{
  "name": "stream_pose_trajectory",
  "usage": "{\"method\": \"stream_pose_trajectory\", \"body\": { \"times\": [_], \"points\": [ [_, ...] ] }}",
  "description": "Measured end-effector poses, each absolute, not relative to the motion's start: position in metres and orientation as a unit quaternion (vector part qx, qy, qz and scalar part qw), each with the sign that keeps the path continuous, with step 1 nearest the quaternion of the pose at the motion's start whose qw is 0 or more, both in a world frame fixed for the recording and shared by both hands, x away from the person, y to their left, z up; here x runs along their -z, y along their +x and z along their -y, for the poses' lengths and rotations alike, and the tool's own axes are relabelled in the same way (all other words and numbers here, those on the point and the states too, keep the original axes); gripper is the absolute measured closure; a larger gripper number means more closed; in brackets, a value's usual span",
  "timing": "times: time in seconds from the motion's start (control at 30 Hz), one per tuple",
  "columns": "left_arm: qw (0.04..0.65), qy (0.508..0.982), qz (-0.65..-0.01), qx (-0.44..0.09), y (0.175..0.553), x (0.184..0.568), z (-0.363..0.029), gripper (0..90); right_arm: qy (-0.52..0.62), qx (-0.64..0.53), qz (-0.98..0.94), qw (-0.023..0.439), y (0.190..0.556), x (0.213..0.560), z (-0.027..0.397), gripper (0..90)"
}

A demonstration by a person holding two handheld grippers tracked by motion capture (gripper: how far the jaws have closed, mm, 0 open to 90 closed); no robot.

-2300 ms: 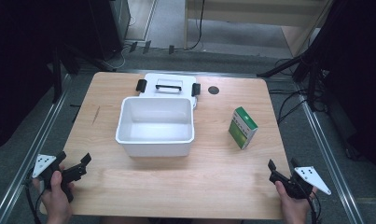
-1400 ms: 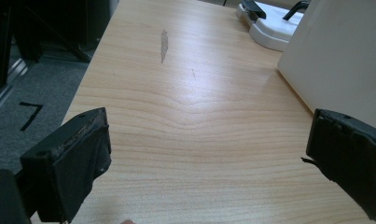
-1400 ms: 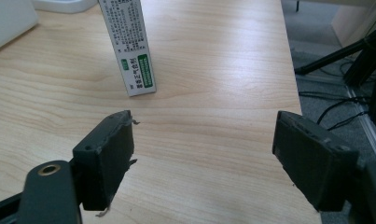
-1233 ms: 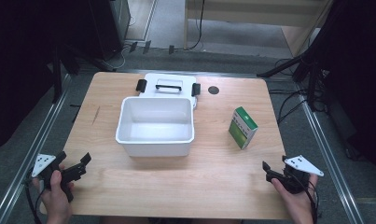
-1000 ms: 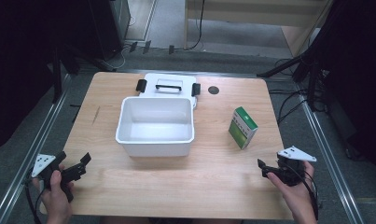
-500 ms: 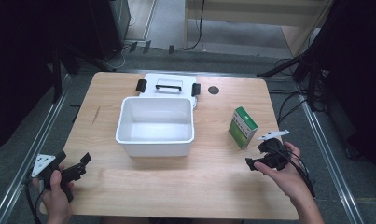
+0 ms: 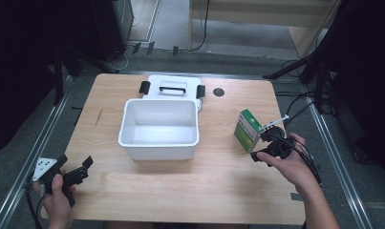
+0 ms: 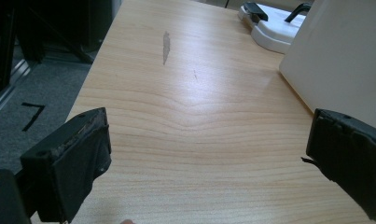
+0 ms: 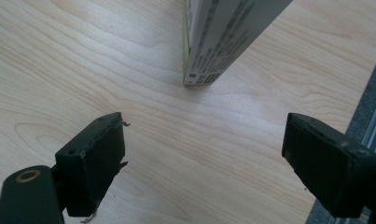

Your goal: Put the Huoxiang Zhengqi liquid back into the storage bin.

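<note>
My right gripper (image 7: 262, 143) has just been opening, nothing between its jaws, close beside the green box (image 7: 248, 130); my left gripper (image 7: 75, 171) is open.

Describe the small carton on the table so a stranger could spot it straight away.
Start at the open white bin in the middle of the wooden table, then look to its right. The small carton stands upright there, just ahead of the right claw. It alone is green and white.

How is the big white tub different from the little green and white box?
The white tub is wide, low and open-topped; the green and white box is small, closed and standing upright. The tub is plain white; the box has green faces and print. Both sit on the wooden table.
</note>
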State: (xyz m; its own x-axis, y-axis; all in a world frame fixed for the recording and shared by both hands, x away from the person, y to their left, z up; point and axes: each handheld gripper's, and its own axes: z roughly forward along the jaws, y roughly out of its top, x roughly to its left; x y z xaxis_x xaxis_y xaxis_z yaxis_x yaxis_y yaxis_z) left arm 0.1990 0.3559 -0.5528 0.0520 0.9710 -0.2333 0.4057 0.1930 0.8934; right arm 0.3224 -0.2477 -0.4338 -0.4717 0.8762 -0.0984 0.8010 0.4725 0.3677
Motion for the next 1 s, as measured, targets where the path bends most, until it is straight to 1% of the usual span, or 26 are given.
{"method": "stream_pose_trajectory", "body": {
  "times": [0.5, 0.73, 1.0],
  "points": [
    [0.468, 0.557, -0.618, -0.3, 0.2, 0.553, -0.357, 0.4, 0.494, -0.117, -0.854, 0.114, 0.344, 0.418, 0.24, 13.2],
    [0.467, 0.557, -0.617, -0.301, 0.2, 0.553, -0.356, 0.5, 0.492, -0.113, -0.856, 0.111, 0.353, 0.413, 0.236, 13.4],
    [0.466, 0.56, -0.616, -0.3, 0.2, 0.553, -0.356, 0.5, 0.491, -0.108, -0.858, 0.102, 0.365, 0.405, 0.229, 15.2]
  ]
}}
